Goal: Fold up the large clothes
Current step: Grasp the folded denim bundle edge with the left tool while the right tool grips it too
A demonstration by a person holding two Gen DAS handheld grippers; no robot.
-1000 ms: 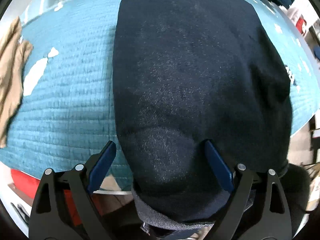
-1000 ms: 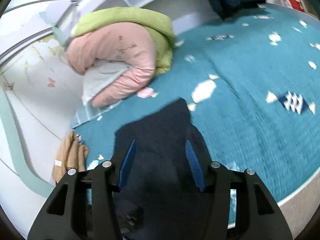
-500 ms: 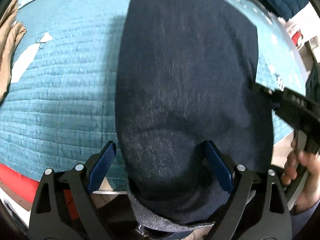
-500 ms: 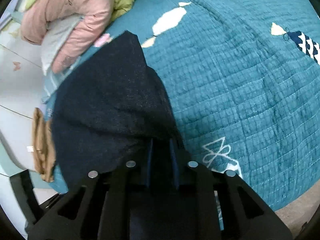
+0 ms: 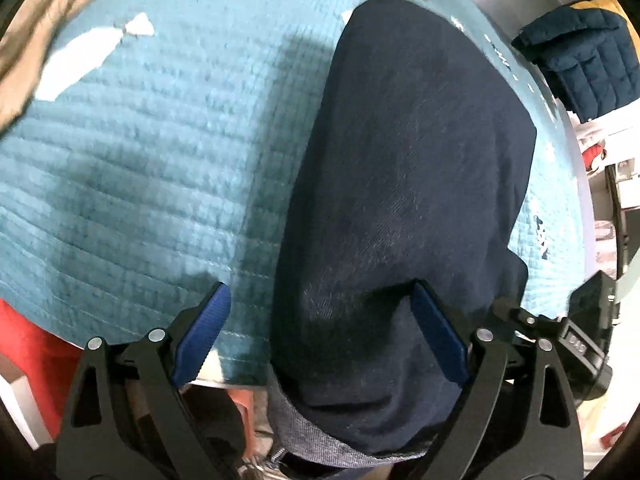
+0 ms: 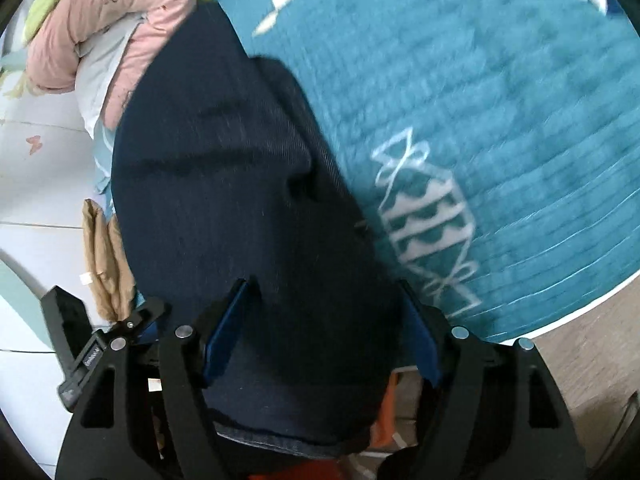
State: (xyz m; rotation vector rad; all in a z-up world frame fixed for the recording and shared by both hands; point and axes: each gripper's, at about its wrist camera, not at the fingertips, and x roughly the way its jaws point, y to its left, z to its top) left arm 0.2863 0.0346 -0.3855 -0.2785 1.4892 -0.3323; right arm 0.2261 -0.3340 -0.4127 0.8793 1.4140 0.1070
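A large dark navy garment [image 5: 408,184] lies lengthwise on the teal quilted bed cover [image 5: 152,152], its near end hanging over the bed's edge. My left gripper [image 5: 320,336] is open, its jaws wide apart over the garment's near end; the right finger lies against the cloth. In the right wrist view the same garment [image 6: 224,184] fills the left and centre. My right gripper [image 6: 324,328] is open with the cloth lying between its blue pads, not pinched. The garment's lighter denim hem [image 6: 264,440] shows below.
A pink and green rolled duvet [image 6: 108,12] lies at the bed's far end. A tan garment [image 6: 106,256] lies at the bed's left side. A dark blue quilted jacket [image 5: 580,60] sits off the bed's right. The bed's front edge [image 6: 560,320] meets wooden floor.
My right gripper was shut on the garment half a second ago and has opened. My left gripper stayed open and shifted left relative to the garment. Both views are blurred by motion.
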